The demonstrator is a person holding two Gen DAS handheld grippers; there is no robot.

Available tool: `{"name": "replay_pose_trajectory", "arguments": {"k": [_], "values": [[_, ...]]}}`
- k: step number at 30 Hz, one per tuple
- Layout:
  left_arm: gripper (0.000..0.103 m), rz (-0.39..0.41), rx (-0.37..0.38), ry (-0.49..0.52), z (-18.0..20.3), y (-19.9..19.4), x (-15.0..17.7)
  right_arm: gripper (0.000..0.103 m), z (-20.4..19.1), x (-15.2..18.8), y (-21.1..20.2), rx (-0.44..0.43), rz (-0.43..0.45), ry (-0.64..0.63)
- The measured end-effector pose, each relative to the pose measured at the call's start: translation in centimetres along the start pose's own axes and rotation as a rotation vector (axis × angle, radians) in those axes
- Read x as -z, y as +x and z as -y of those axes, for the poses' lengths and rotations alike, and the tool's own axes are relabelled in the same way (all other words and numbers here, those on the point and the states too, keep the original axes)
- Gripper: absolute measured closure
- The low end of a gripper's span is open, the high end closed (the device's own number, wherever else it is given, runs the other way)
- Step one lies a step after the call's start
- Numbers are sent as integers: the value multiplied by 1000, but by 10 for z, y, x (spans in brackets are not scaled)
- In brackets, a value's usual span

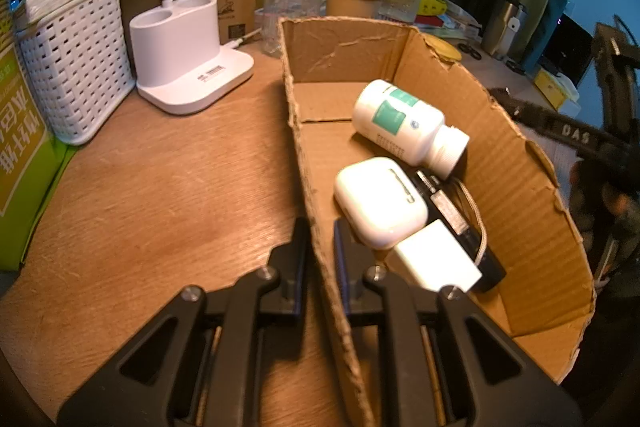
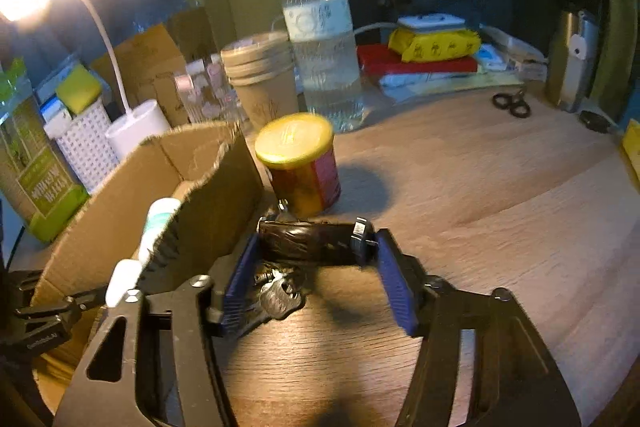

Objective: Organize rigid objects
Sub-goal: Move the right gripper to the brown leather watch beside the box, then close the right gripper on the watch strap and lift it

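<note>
The left gripper point(image 1: 320, 239) is clamped on the near side wall of an open cardboard box point(image 1: 520, 195), one finger outside on the wooden bench point(image 1: 160, 187) and the other inside, the torn edge pinched between them. Inside the box a white pill bottle point(image 1: 404, 125) lies on its side, its long axis running diagonally with the cap toward the right wall. Nearer the gripper, a white earbud case point(image 1: 378, 201) rests flat, touching a white charger block point(image 1: 438, 259) and a black gadget with a braided cord point(image 1: 456, 215) beside it. The right gripper point(image 2: 316, 267) holds a dark cylindrical object point(image 2: 312, 241) between its blue pads point(image 2: 394, 287), clamped end to end, so its long axis lies crosswise between the fingers, knobbed end to the right; a bunch of keys point(image 2: 280, 293) hangs below it near the bench. It sits just outside the box's right wall. A yellow-lidded jar point(image 2: 300, 163) stands upright just beyond, with a water bottle point(image 2: 320, 27) and stacked paper cups point(image 2: 260, 75) farther back.
</note>
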State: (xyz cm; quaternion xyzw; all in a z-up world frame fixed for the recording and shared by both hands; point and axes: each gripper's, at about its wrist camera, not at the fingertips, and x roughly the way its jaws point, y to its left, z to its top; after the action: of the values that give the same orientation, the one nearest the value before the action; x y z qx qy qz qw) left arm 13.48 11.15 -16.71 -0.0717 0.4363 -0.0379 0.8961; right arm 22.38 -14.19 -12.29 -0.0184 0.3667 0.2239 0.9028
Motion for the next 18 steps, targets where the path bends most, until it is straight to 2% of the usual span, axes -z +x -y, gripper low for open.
{"name": "replay_pose_trajectory", "arguments": {"k": [2,8,10,11,13,18], "values": [[90,0,0,0,0,0,0,77,3,-3,-8,0,25,14],[90,0,0,0,0,0,0,77,-1,-3,-4,20,-6,-16],[90,0,1,0,0,0,0,71,-7,-1,4,23,-28,-42],[90,0,1,0,0,0,0,57,-11,0,9,19,-40,-54],[90,0,0,0,0,0,0,36,-15,3,19,2,-65,-69],[90,0,-2,2,0,0,0,34,-25,5,38,44,-112,-133]]}}
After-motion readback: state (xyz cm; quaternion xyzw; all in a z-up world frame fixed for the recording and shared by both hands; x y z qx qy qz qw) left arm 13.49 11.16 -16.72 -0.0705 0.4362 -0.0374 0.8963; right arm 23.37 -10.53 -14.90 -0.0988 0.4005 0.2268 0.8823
